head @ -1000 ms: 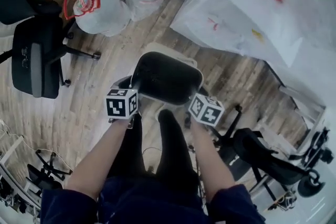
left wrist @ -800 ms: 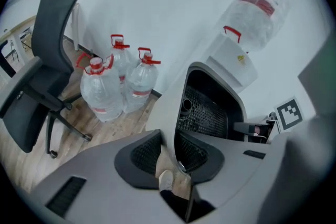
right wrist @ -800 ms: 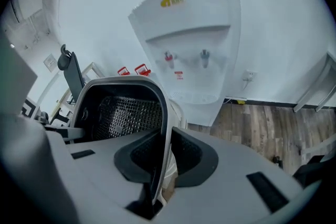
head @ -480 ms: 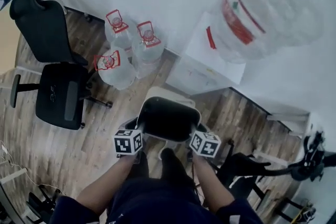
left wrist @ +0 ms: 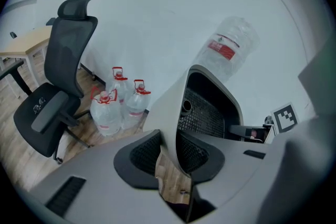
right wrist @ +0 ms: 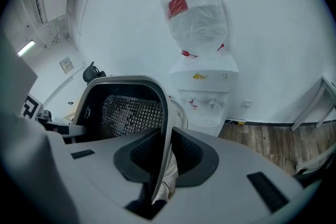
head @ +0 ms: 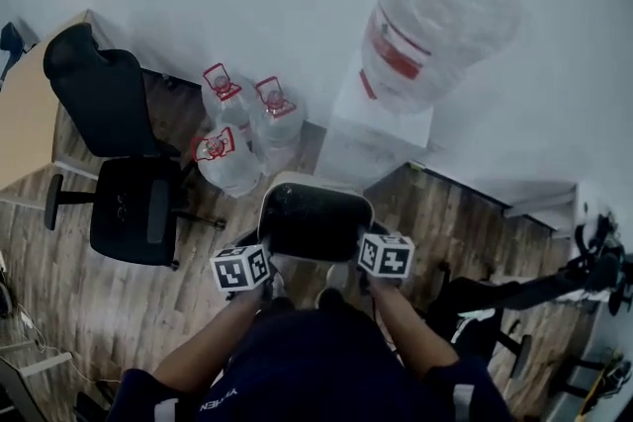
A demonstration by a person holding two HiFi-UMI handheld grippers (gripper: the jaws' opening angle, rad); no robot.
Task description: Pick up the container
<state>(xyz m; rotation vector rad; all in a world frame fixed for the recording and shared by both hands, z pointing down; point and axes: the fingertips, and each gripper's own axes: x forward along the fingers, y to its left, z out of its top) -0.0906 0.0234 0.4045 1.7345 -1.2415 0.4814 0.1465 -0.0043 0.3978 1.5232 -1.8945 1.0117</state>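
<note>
The container [head: 315, 222], a pale bin with a dark mesh-lined inside, hangs between the two tongs in front of the person, its open mouth facing up and away. The left tongs [left wrist: 168, 157] are pinching the bin's thin wall on their side, one pad inside and one outside. The right tongs [right wrist: 163, 162] are pinching the opposite wall the same way, with a narrower gap than the left. Wooden floor [left wrist: 170, 181] shows through the gap under the left tongs, and nothing appears to support the bin from below, so the lift itself looks done and this is the holding stage. Beyond the left tongs and off to their left stand three water jugs [head: 242, 138] and an office chair [head: 124, 168]. Straight ahead of the right tongs is a water cooler [right wrist: 202, 94] against the wall. The next move calls for equal pressure from both tongs and level hands — each grip is only on a slim edge, so if one side dips or eases off, the bin could twist or slip out.
</note>
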